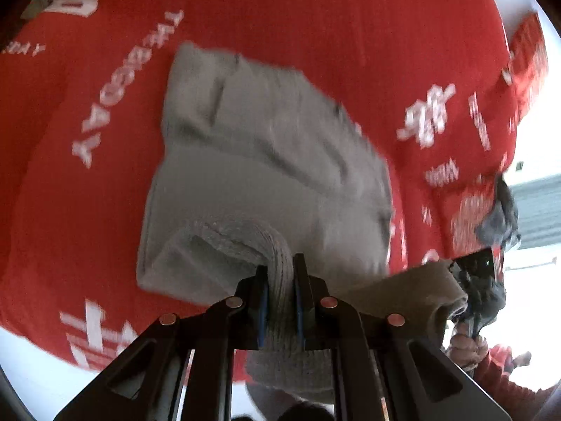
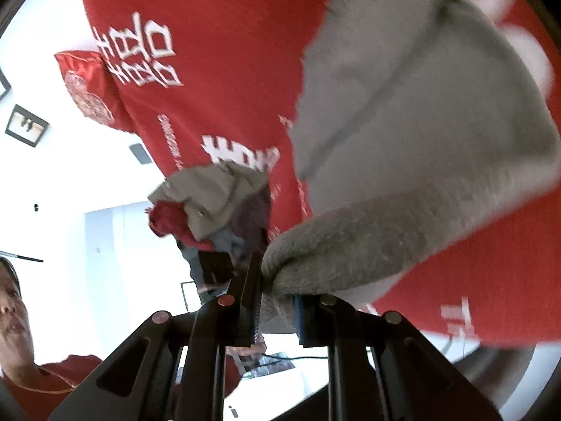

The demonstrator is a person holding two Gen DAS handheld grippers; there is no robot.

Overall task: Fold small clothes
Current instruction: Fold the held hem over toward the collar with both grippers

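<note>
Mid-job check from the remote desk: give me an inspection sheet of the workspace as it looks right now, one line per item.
Surface: red cloth with white lettering, covering the work area.
Job's things: grey garment, held up by its ribbed edge at two spots, the rest hanging over the cloth.
Clutter: heap of small clothes, beige, red and dark pieces, beyond the garment.
Grippers: left gripper and right gripper both have their jaws shut on the garment's ribbed edge.
Cables: thin dark cable low in the right wrist view, behind the gripper.
Surroundings: white walls, framed picture, red cushion; a person in a red top at the edge.
</note>
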